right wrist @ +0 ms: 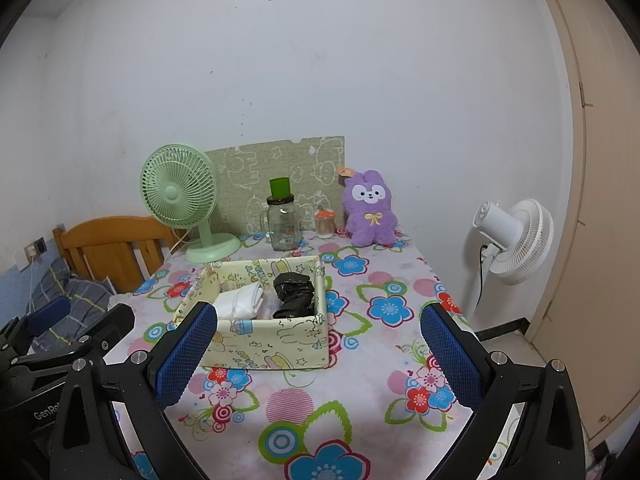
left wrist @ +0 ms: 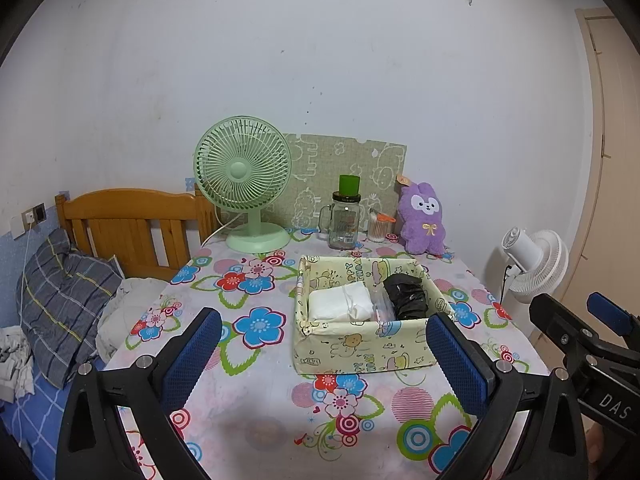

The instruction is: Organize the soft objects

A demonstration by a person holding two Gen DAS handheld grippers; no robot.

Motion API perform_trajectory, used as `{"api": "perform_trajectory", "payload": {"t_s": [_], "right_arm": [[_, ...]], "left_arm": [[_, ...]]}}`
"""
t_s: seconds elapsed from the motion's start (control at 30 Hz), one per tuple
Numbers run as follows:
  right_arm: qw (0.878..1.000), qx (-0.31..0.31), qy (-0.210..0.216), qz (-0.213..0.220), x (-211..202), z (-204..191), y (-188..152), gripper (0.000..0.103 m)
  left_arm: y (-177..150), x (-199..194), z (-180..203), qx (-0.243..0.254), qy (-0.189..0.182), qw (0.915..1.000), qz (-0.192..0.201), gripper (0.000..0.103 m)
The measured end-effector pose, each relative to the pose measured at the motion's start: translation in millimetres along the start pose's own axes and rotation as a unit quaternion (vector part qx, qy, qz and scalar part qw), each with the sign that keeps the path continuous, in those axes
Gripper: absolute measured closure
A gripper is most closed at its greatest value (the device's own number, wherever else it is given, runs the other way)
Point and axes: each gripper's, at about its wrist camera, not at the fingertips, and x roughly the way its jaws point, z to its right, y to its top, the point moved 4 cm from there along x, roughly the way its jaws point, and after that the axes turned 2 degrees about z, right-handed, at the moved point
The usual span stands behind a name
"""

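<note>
A pale yellow cartoon-print fabric box point(left wrist: 360, 350) point(right wrist: 276, 344) stands in the middle of the flowered table. Inside it lie a white folded cloth bundle point(left wrist: 340, 300) point(right wrist: 240, 300), a clear plastic bag point(left wrist: 380, 308) and a black rolled bag point(left wrist: 406, 294) point(right wrist: 294, 290). A purple plush bunny point(left wrist: 422, 218) point(right wrist: 370, 210) sits upright at the back of the table. My left gripper point(left wrist: 324, 356) is open and empty, in front of the box. My right gripper point(right wrist: 320, 354) is open and empty, in front of the box and to its right; it also shows in the left wrist view point(left wrist: 580, 336).
At the back stand a green desk fan point(left wrist: 244, 184) point(right wrist: 182, 200), a glass jar with a green cup on top point(left wrist: 345, 216) point(right wrist: 282, 218), a cotton-swab tub point(left wrist: 378, 226) point(right wrist: 324, 224) and a patterned board. A bed with a plaid pillow point(left wrist: 64, 300) lies left. A white floor fan point(right wrist: 512, 240) stands right.
</note>
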Motion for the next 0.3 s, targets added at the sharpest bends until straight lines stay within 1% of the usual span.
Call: {"api": "perform_trajectory", "payload": {"t_s": [0.3], "right_arm": [[1.0, 0.004, -0.004, -0.001, 1.6, 1.4, 0.3, 0.0]], "left_arm": [[0.8, 0.4, 0.1, 0.001, -0.001, 1.0, 0.003, 0.0]]}}
